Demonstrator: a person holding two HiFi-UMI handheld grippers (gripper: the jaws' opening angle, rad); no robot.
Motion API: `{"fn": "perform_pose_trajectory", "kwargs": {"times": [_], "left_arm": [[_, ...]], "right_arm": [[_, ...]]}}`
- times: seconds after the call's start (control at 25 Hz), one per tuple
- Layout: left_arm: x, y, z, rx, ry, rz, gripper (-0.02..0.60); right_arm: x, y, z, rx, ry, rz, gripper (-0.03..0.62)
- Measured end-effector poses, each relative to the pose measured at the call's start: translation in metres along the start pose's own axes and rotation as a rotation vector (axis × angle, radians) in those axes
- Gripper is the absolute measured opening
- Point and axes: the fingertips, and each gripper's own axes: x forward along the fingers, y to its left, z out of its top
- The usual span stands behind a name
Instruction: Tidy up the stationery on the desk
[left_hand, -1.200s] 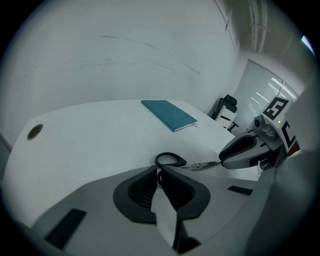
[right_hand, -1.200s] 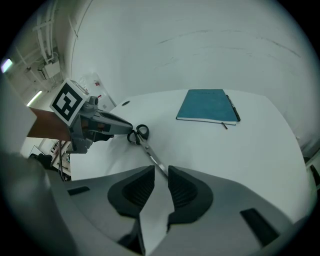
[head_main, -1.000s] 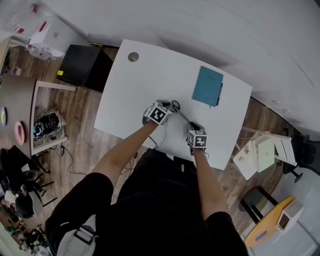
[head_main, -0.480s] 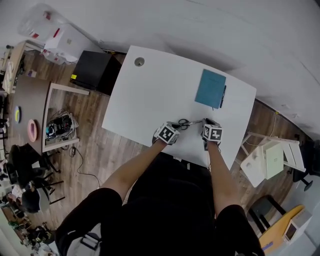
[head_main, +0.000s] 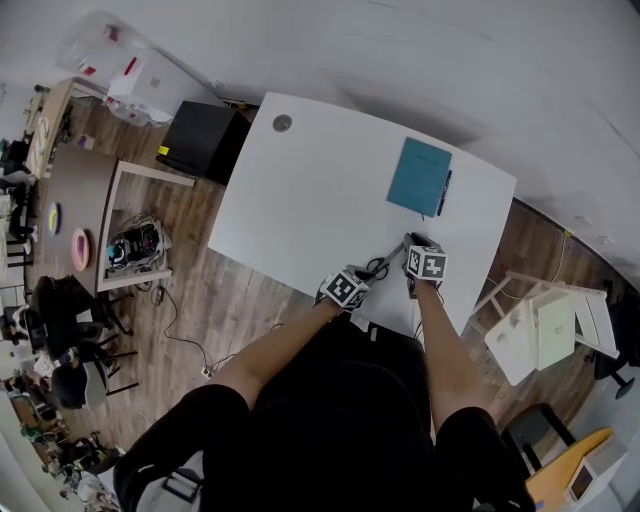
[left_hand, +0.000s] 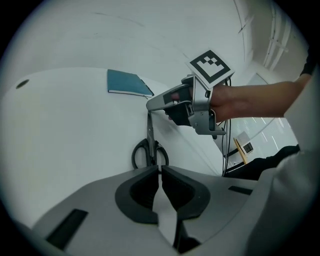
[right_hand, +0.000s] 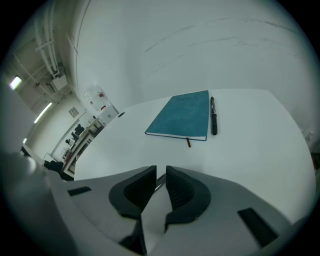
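Black-handled scissors (head_main: 381, 266) lie near the front edge of the white desk (head_main: 300, 200), between my two grippers. My right gripper (head_main: 424, 262) is shut on the blade tip; a sliver of the metal blade (right_hand: 159, 183) shows between its jaws. My left gripper (left_hand: 160, 170) has its jaws shut. The scissors' handle loops (left_hand: 149, 151) sit right at its tips, and I see nothing pinched between them. A teal notebook (head_main: 418, 176) lies at the desk's far right, with a black pen (head_main: 441, 193) along its right side.
A round cable hole (head_main: 283, 123) is at the desk's far left corner. A black box (head_main: 200, 140) stands on the floor left of the desk. White furniture (head_main: 530, 315) stands to the right. A low table (head_main: 110, 215) with clutter is further left.
Both grippers and the scissors have come nearer to the desk's front edge. The right gripper has moved up beside the left, and the scissors have swung round between them.
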Motion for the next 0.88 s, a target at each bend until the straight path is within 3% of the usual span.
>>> {"fn": "perform_pose_trajectory", "kwargs": {"times": [0.16,0.36,0.68,0.88], "left_arm": [[-0.016,0.003,0.009,0.013,-0.036,0.011,0.020],[-0.026,0.032,0.014,0.040,-0.061,0.035,0.020],[-0.003,0.011,0.006,0.150,0.028,-0.175,0.020],[-0.006,0.011,-0.003,0.178,0.034,-0.214,0.020]], "right_arm": [[-0.019,0.008,-0.002,0.015,-0.040,-0.005,0.074],[-0.036,0.053,-0.026,-0.095,-0.020,-0.017,0.074],[-0.044,0.079,-0.074,0.043,-0.007,-0.122,0.074],[-0.045,0.075,-0.087,0.034,0.005,-0.215,0.074]]}}
